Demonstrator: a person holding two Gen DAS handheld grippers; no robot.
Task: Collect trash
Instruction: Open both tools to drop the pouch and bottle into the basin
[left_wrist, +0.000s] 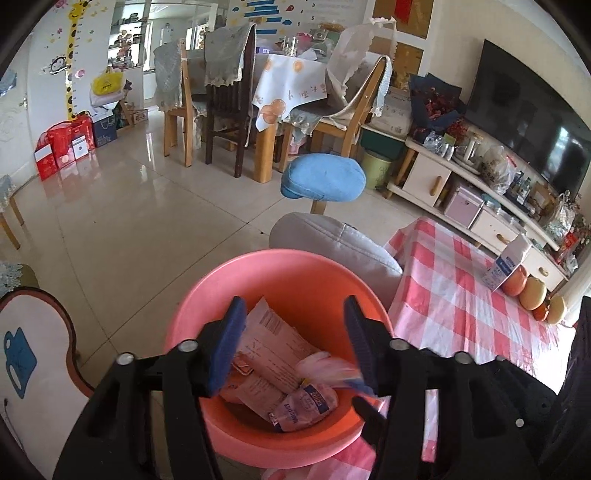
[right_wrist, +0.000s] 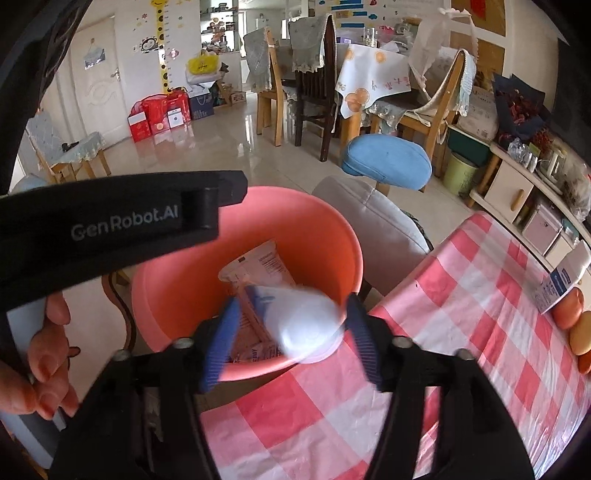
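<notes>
A pink plastic bin stands beside the checkered table and holds several crumpled wrappers. My left gripper is open and empty over the bin's mouth. In the right wrist view the bin lies ahead, with wrappers inside. My right gripper is open at the bin's near rim. A blurred white and blue piece of trash is between its fingers, apparently loose and falling. It also shows in the left wrist view. The left gripper's body crosses the right wrist view.
A table with a red-and-white checkered cloth is to the right, with a milk carton and fruit at its far edge. A grey cushion and blue stool stand beyond the bin. A TV cabinet is at right.
</notes>
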